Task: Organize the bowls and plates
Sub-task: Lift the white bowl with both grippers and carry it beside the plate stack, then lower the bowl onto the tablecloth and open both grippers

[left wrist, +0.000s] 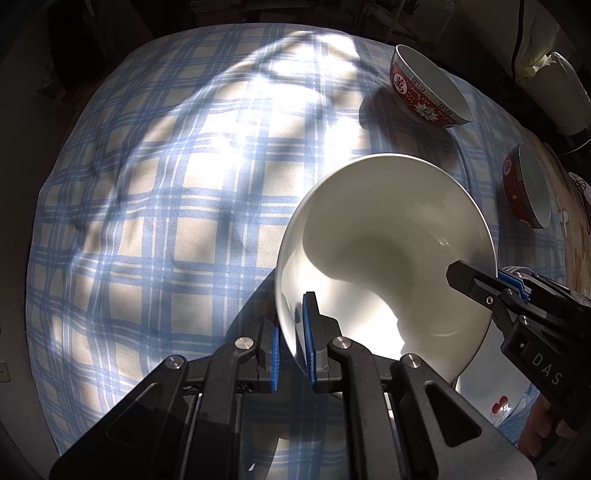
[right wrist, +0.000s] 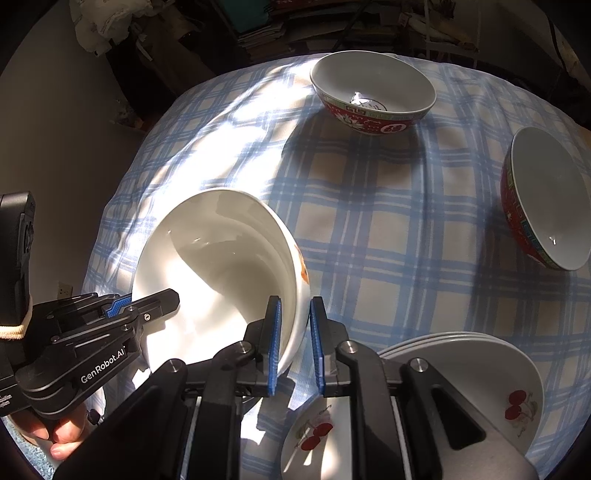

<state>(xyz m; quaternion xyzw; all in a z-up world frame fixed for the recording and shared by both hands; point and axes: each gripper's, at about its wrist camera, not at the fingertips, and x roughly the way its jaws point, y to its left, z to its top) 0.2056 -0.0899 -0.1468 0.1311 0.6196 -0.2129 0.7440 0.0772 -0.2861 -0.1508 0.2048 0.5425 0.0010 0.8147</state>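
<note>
A large white bowl is held tilted above the checked tablecloth. My left gripper grips its near rim between the blue pads. My right gripper straddles the opposite rim with a small gap at its outer pad; it also shows in the left wrist view. My left gripper shows in the right wrist view. Two red patterned bowls stand upright on the cloth beyond. A stack of cherry-printed plates lies under my right gripper.
The table edge curves round at the far side, with dark clutter and stacked books behind. A white bag stands off the table's right side. Strong sun patches fall on the cloth.
</note>
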